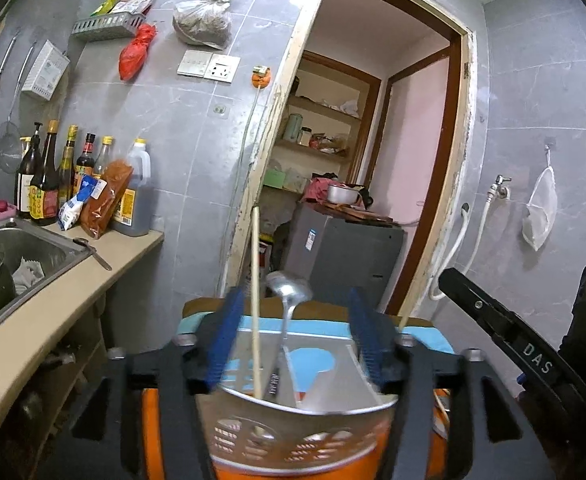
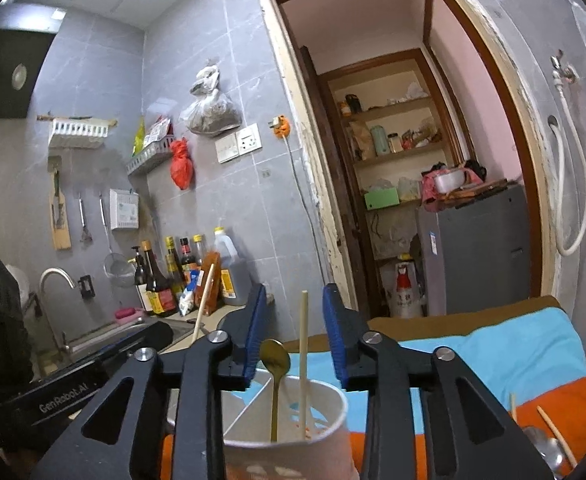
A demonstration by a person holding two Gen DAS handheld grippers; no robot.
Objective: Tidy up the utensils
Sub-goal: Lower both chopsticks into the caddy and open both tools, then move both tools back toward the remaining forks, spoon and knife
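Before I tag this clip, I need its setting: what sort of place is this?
Most likely a small home kitchen: a steel sink set in the counter, sauce and oil bottles against the tiled wall, and a strainer hanging above.

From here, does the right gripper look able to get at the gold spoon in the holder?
Probably yes: the right gripper is open, and the gold spoon stands just below its fingertips, with only a chopstick alongside.

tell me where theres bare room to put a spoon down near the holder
The blue towel right of the utensil holder is bare up to the wall. The orange strip's right corner is crowded with a chopstick and a metal spoon. On the counter, only the narrow strip between the sink and the bottles is free, with a spoon already there.
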